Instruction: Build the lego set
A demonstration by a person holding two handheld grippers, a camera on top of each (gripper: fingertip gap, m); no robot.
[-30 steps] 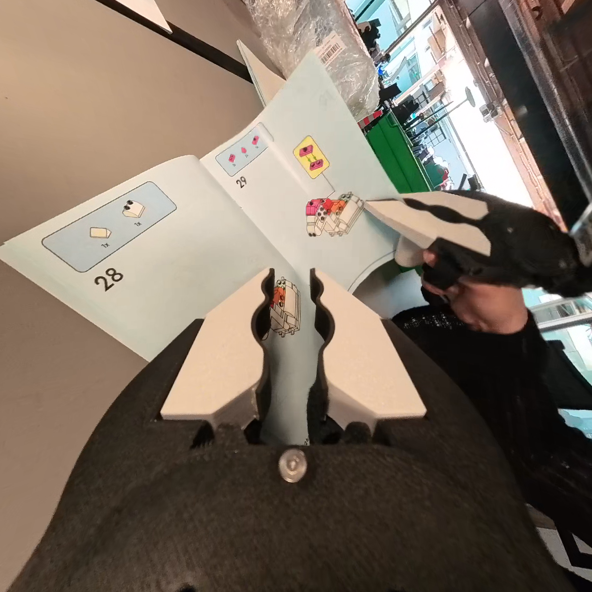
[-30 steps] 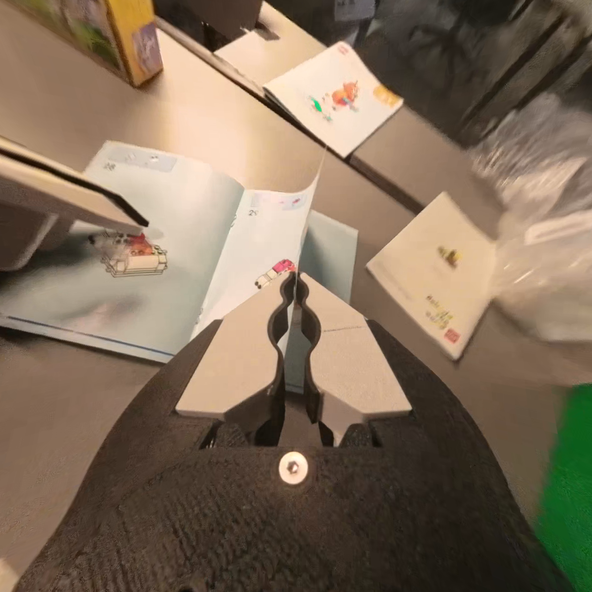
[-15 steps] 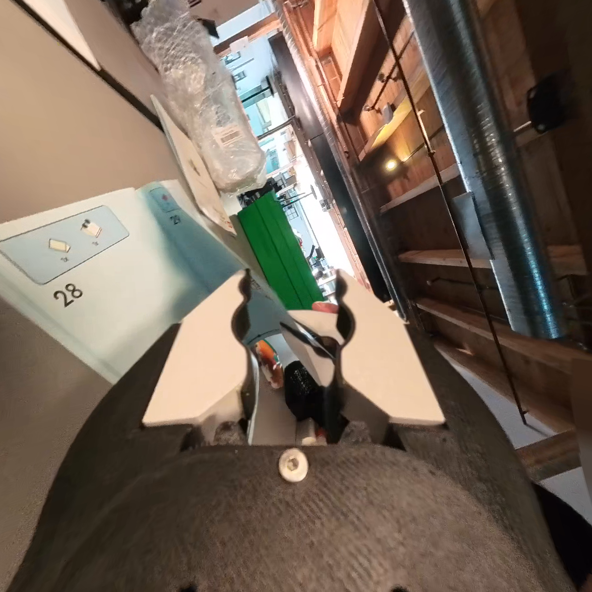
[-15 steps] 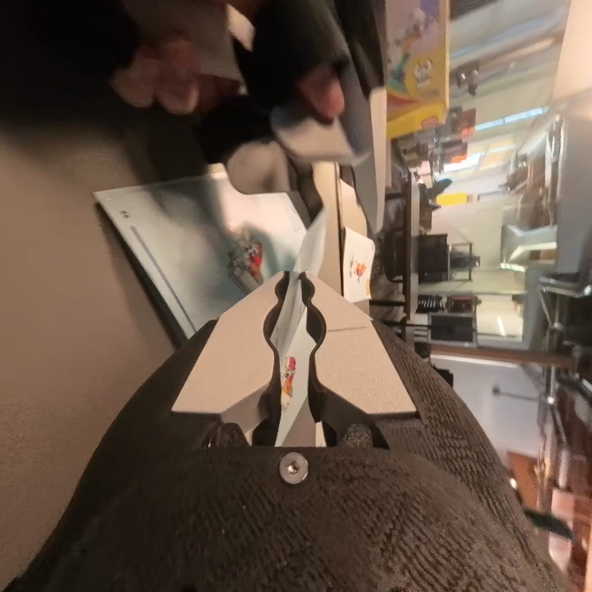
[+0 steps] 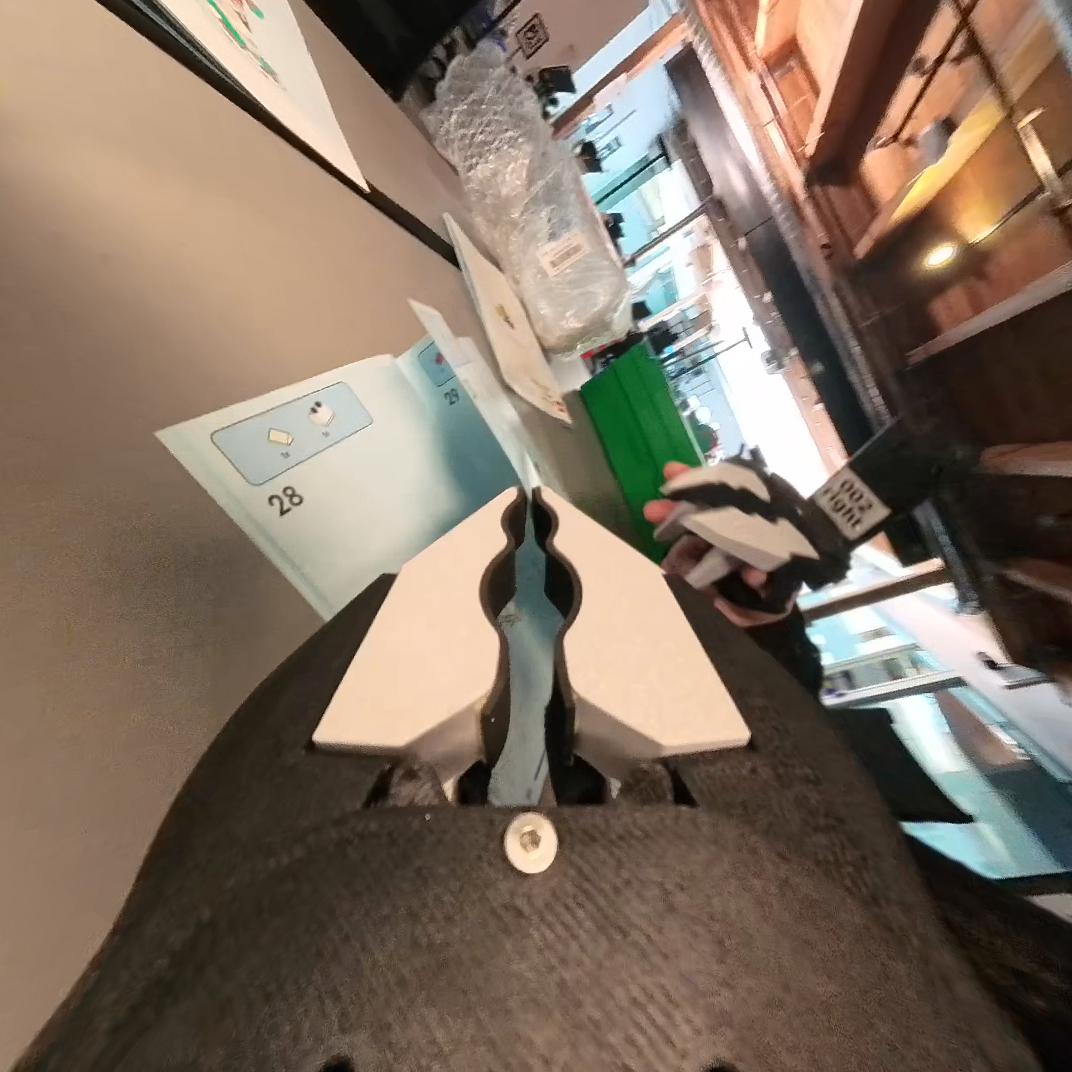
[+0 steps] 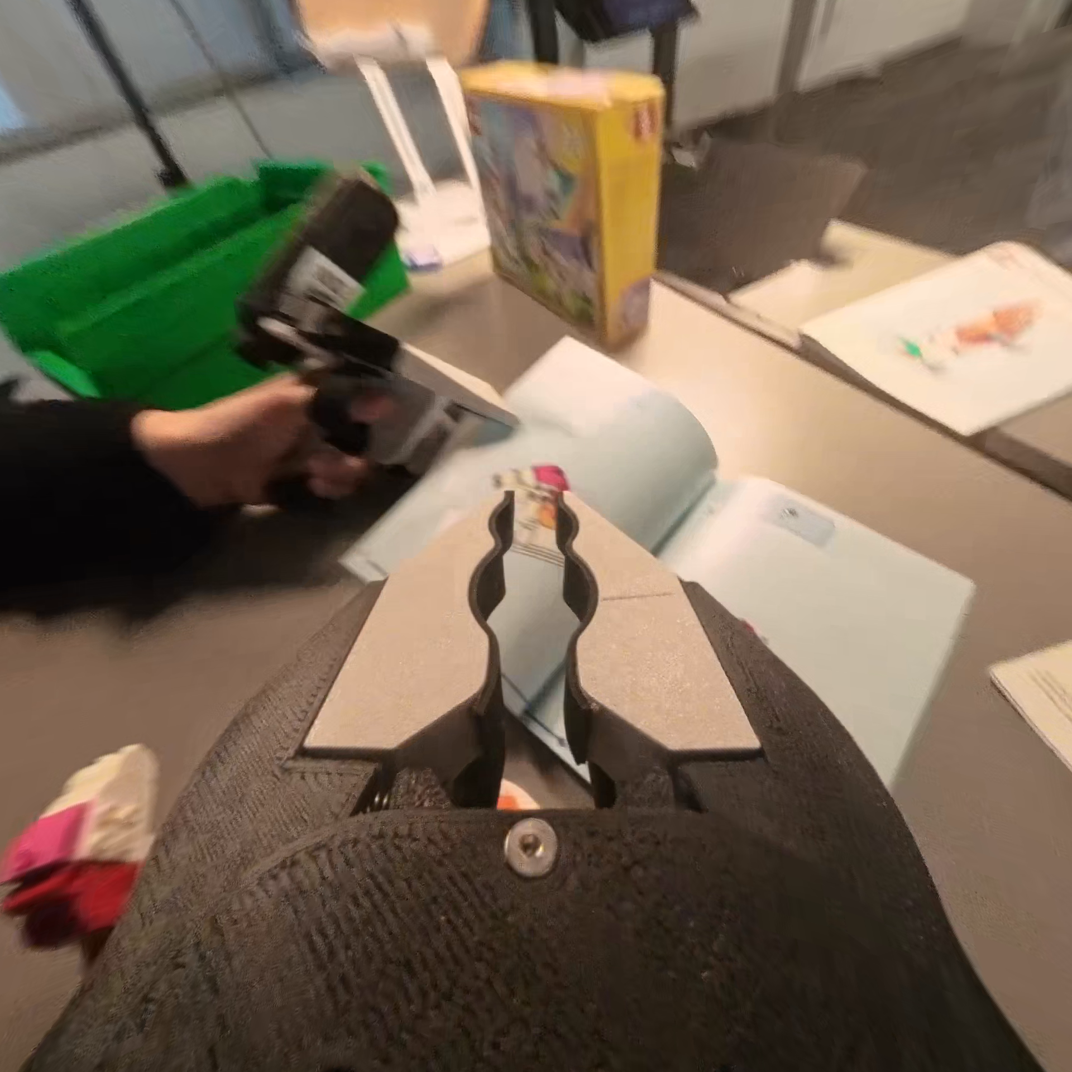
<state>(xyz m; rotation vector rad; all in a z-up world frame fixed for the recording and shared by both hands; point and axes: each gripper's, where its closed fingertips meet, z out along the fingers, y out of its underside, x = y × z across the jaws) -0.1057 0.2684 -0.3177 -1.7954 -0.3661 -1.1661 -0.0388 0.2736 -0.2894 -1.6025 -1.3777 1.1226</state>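
Observation:
The light-blue instruction booklet (image 5: 325,464) lies open on the grey table (image 5: 116,290). My left gripper (image 5: 529,493) is shut on one of its pages, which runs edge-on between the fingers. My right gripper (image 6: 536,498) is slightly open and empty, hovering over the booklet (image 6: 812,591). From there the left gripper (image 6: 503,419) shows at the left, held by a hand, with its tips at the raised, curling page (image 6: 626,417). The right gripper also shows in the left wrist view (image 5: 667,510). A partly built white, pink and red lego model (image 6: 87,841) sits at the bottom left.
A green bin (image 6: 145,301) and a yellow lego box (image 6: 574,203) stand at the back. Other booklets (image 6: 957,348) and a sheet of paper (image 6: 1032,690) lie to the right. A bag of bubble wrap (image 5: 539,232) lies beyond the booklet. A black sleeve (image 6: 69,481) crosses the left. Left tips to right tips: about 8 centimeters.
My right gripper has let go of the page and pulled back over the booklet. My left gripper, open before, has shut on the page. Both views have swung around.

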